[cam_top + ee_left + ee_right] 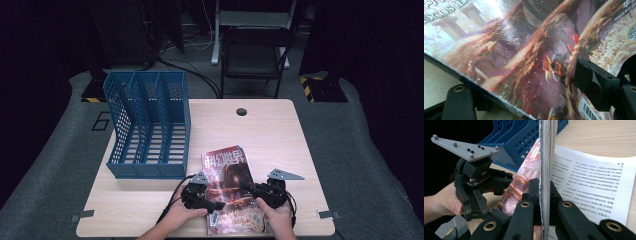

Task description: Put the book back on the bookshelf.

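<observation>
A blue file rack (148, 125) stands at the tabletop's (280, 135) far left edge. Near the front edge lies a magazine (227, 175). The left claw (216, 204) straddles its left edge, jaws apart, one above the cover and one beneath. The right claw (541, 195) is clamped on the magazine's right side, pinching the cover pages upright.

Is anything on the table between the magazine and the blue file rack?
Nothing visible: bare table lies between the magazine and the blue file rack, whose open slots look empty. The right claw grips the magazine's edge.
</observation>
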